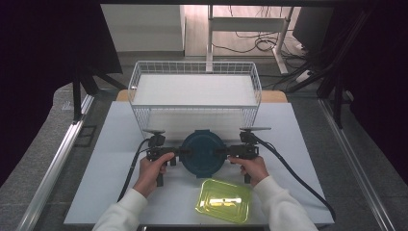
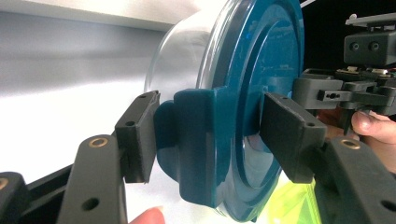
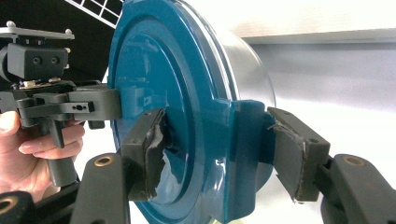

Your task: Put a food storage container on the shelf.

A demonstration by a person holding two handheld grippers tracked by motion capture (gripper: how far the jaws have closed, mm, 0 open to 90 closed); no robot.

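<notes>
The left tool point(image 1: 179, 153) and the right tool point(image 1: 226, 152) each clamp a side latch tab of the round container with the teal lid point(image 1: 203, 153), jaws part-closed with a pad on either face of the tab. The container sits between them, near the middle of the counter point(image 1: 115, 144), just in front of the white wire basket point(image 1: 195, 67); whether it rests on the counter or hangs slightly lifted is hard to tell. A yellow-green lid point(image 1: 225, 200) lies nearer, to the right. The step in hand looks like a two-sided carry toward the basket. The next move calls for both hands rising together, level, with even grip.
</notes>
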